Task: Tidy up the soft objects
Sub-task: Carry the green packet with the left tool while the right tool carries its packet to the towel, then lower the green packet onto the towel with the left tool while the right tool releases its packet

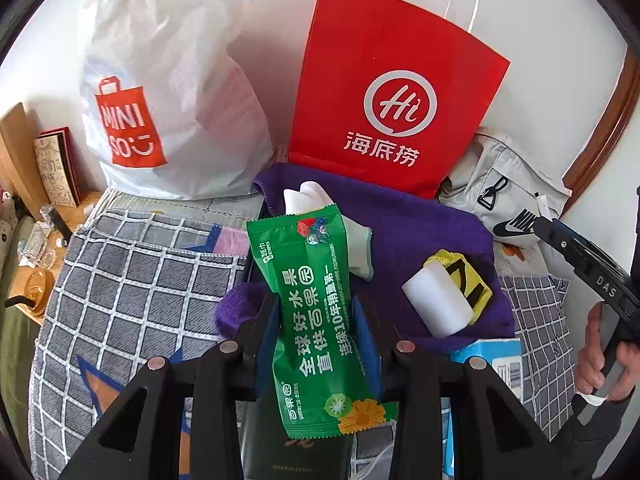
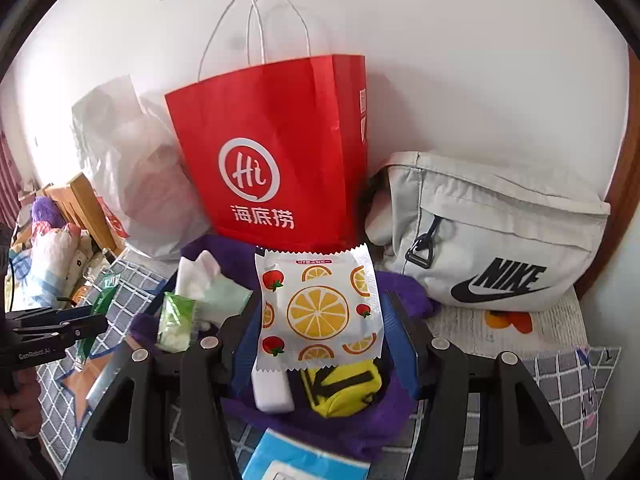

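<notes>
Left wrist, green packet (image 1: 316, 320) clamped in jaws

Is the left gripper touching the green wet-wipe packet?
Touching. The left wrist view shows the left gripper with both fingers pressed against the sides of the green wet-wipe packet, lifting it above the purple towel.

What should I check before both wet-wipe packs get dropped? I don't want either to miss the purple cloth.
1. Left gripper pinching the green pack: ok.
2. Right gripper pinching the orange-print pack: ok.
3. Purple cloth below both packs: ok.
4. Bare landing spot on the cloth, beside the white roll and yellow pouch: cannot tell.
5. Grippers apart from each other: ok.
</notes>
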`<state>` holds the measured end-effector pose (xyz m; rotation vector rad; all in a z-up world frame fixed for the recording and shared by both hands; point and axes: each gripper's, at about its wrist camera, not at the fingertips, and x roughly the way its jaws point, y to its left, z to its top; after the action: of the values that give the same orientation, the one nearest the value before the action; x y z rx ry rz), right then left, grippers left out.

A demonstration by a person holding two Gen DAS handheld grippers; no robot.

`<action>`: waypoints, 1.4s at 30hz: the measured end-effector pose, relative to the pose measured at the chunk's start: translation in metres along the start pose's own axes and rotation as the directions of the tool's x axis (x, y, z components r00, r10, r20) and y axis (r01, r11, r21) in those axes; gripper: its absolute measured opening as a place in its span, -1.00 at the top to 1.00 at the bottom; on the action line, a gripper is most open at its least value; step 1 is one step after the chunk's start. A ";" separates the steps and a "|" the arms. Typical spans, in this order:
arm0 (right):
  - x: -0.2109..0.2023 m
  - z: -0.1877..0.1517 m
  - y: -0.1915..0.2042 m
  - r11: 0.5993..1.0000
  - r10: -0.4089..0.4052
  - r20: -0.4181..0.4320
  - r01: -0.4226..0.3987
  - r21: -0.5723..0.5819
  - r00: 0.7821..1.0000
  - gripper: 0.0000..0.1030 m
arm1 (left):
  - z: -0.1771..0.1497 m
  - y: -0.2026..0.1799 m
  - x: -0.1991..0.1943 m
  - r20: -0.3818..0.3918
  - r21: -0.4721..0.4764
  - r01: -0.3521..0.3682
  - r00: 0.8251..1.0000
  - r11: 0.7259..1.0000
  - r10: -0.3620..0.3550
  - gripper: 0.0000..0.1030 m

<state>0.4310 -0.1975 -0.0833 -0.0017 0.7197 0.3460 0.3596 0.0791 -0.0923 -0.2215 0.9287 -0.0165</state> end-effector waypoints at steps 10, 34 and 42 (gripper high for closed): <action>0.058 -0.009 -0.021 1.000 -0.001 -0.091 0.004 0.028 0.996 -0.10 | 0.023 -0.015 0.036 -0.030 0.006 0.042 0.999 0.999 -0.042 0.32; 0.119 -0.028 -0.034 0.995 0.082 -0.248 -0.064 0.077 0.965 -0.13 | 0.049 -0.024 0.112 -0.096 -0.012 0.050 0.994 0.999 -0.051 0.31; 0.122 -0.029 -0.023 0.995 0.094 -0.267 -0.084 0.051 0.959 -0.31 | 0.046 -0.022 0.121 -0.111 -0.001 0.055 0.992 0.998 -0.055 0.29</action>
<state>0.5051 -0.1849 -0.1866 0.0212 0.9988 0.4227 0.4708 0.0528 -0.1576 -0.2466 1.0328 -0.0812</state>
